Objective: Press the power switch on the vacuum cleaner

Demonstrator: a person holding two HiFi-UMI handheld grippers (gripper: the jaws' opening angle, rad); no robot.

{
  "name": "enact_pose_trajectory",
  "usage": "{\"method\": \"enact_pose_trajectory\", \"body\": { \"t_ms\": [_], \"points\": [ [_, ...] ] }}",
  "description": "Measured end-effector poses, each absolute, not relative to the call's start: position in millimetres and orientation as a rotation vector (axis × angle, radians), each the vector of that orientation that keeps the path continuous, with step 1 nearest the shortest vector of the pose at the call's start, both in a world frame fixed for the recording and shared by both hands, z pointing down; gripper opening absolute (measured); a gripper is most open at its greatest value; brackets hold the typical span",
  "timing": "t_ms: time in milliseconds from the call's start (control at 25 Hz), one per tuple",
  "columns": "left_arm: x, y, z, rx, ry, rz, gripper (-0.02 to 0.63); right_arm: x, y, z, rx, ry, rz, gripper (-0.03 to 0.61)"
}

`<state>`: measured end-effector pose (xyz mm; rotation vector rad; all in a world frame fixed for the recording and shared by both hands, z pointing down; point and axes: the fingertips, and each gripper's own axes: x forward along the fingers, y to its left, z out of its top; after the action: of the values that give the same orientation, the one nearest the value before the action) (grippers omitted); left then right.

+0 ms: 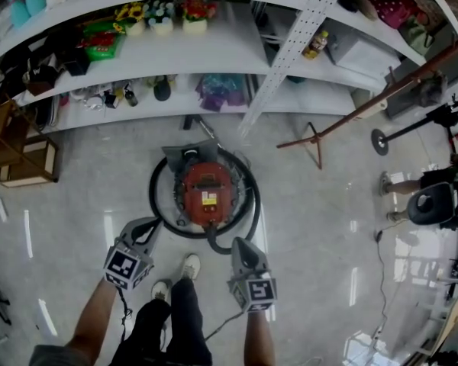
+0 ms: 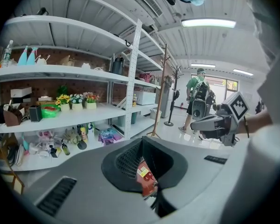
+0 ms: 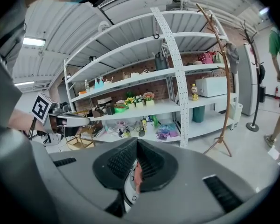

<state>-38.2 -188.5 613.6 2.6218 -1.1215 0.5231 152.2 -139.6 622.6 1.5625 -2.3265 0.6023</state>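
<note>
The left gripper [image 1: 146,227] has its jaws closed, with nothing held in them. The right gripper [image 1: 239,244] is closed and holds nothing too. Through the small gap of each one, a bit of the round red vacuum cleaner [image 1: 208,193] shows. Both grippers point at its near side, one on the left and one on the right. The vacuum cleaner sits on the shiny grey floor [image 1: 320,219]. Its black hose [image 1: 154,197] curls around it. White shelves [image 1: 214,59] full of small things stand on the far side.
</note>
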Motion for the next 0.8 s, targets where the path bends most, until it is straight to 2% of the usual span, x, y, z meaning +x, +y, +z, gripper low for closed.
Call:
{"method": "enact_pose_trajectory", "body": {
  "t_ms": [800],
  "points": [
    [-40.9, -193.0, 693.3, 2.615, -1.083, 0.572, 0.009, 139.6, -156.2, 710.0, 1.491, -2.296, 0.63, 0.003]
  ]
}}
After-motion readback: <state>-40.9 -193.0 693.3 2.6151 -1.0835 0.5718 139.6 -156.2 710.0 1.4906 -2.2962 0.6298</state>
